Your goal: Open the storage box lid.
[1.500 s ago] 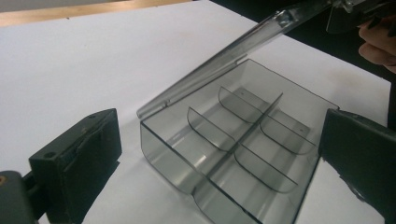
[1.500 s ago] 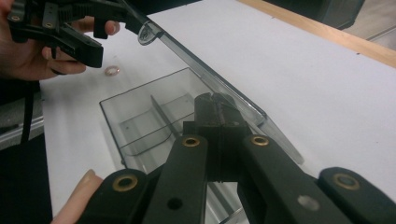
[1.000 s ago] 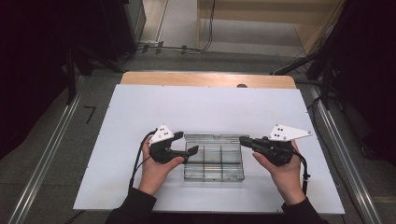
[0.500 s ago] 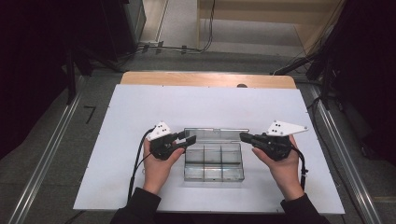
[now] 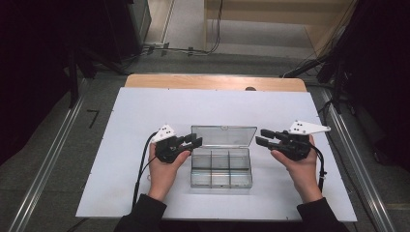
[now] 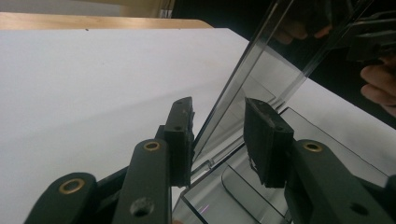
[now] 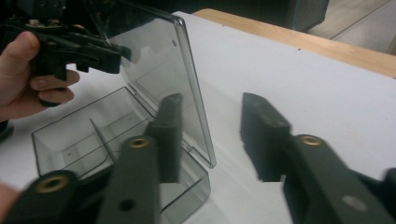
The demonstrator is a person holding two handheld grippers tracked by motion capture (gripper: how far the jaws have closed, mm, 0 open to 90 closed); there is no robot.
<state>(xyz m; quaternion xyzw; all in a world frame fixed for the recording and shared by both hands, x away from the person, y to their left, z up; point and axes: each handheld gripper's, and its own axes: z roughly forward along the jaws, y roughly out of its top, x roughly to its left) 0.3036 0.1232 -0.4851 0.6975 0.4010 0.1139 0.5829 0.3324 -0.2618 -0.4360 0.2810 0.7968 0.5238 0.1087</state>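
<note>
Box [image 5: 221, 166] mid-sheet, lid [image 5: 223, 136] raised. Left gripper view: lid edge [image 6: 243, 88] between left gripper [image 6: 219, 135] jaws, just been closing, gaps visible, no grip. Right gripper [image 5: 263, 137] just beside lid, jaws just been opening, released.

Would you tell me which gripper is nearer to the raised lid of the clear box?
Left. The left gripper has the lid edge between its jaws; the right gripper sits just off the lid's right end.
</note>
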